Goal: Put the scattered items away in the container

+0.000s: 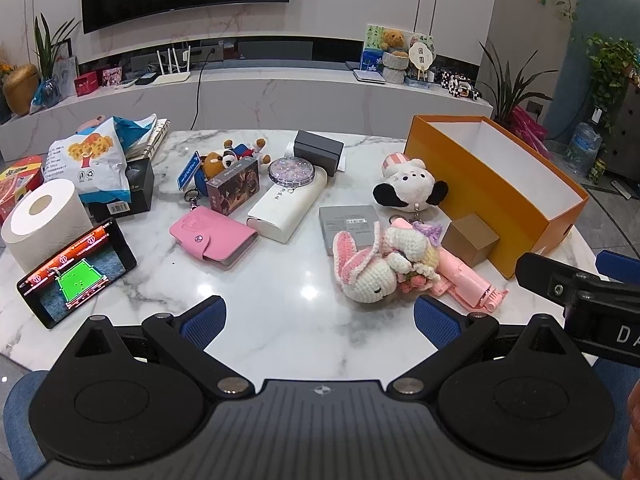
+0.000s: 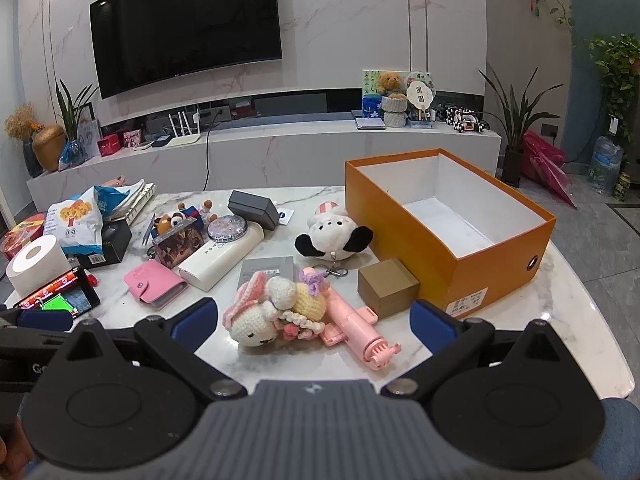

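Orange box (image 2: 472,276), open-topped and white inside, stands at the right side of the marble table (image 2: 560,320) with nothing visible in it, so by the look of things the tidying has not begun; its long side faces the clutter, which should make drops from the left easy. Scattered things lie in a loose band to its left: a small brown cardboard cube (image 2: 386,288) just beside the box's near corner; a pink toy gun (image 2: 352,328) with a crocheted bunny (image 2: 256,320) lying on it; a black-eared plush dog (image 2: 332,232) near the box's long wall; a grey flat box (image 2: 266,270), a white case (image 2: 222,260) and a pink card wallet (image 2: 154,286) further left. A phone (image 1: 76,268) leans propped against a toilet roll (image 1: 40,216), screen lit, apparently set up to be watched rather than tidied.

Both tools hover above the near table edge, level and pointed forward across the clutter; the right gripper (image 2: 314,320) has its blue pads (image 2: 196,322) spread wide and hold nothing, with the bunny and gun lying between and just ahead of them; the left gripper (image 1: 320,320) is likewise spread and empty over bare marble, the bunny just ahead to its right. I judge the bunny or gun the likeliest first pick.
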Demonstrator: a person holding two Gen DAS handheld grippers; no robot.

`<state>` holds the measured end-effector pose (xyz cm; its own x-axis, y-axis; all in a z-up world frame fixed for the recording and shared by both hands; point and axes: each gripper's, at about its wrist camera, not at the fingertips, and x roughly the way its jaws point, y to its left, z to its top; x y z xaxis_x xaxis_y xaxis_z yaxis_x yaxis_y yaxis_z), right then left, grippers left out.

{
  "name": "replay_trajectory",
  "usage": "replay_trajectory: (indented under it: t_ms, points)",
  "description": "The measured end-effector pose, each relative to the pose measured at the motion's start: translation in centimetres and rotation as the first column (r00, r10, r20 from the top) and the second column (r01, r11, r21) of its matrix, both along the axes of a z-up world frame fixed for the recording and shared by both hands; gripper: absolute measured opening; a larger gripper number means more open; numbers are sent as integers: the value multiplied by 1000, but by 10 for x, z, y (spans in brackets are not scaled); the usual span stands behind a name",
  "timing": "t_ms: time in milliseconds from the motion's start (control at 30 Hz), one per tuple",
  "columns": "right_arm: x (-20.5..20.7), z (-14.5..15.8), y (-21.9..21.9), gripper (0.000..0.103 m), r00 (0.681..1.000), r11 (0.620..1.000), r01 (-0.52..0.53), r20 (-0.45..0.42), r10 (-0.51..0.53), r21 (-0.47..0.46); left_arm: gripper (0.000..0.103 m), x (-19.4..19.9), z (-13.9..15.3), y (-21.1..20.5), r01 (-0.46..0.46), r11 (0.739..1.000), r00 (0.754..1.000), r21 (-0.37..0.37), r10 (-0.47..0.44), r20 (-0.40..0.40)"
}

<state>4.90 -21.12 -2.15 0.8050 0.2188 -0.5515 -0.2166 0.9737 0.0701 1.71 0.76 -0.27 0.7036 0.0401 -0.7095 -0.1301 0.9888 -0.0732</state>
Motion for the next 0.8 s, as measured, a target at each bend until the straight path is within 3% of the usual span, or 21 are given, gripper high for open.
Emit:
replay_trajectory:
  t_ms: [500,800]
  points:
    - [32,-5,6,103,1000,1000,-2,-18,1,-18,103,38,-7,4,21,1000,1000,-14,-21,-10]
    - [60,-19,-1,103,999,999,-2,-33,1,-46,103,68,-28,-3,52,998,998,-30,-53,-46]
